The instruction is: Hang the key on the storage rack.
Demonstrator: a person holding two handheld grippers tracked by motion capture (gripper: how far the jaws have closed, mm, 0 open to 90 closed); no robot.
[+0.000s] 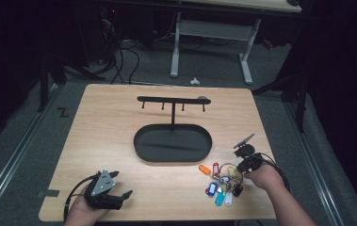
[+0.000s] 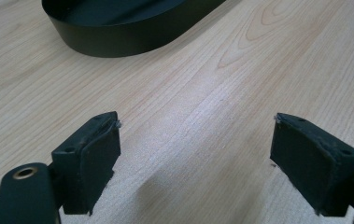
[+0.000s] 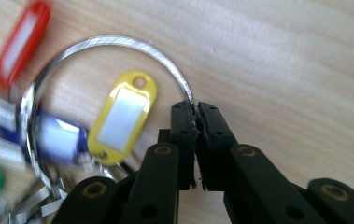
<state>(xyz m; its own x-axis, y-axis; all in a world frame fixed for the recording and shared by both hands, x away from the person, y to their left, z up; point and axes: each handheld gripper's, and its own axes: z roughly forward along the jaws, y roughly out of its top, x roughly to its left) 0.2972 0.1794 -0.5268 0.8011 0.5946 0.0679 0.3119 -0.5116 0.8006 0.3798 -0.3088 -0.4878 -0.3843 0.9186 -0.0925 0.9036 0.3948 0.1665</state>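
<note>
Pale wood table [image 1: 119, 141] carries a black oval tray [image 1: 172, 142] with its hook rack; from above, my right gripper [image 1: 242, 170] meets the tagged key bunch [image 1: 221, 181] near the right edge. Its own view shows the jaws clamped on the metal ring [image 3: 118, 44] beside a yellow tag [image 3: 123, 116]. My left gripper [image 2: 195, 135] gapes apart over bare wood.

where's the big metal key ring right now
In the right gripper view the metal key ring lies on the wooden table, pinched by the right gripper, encircling the yellow tag; the high view places it front-right of the black tray.
</note>
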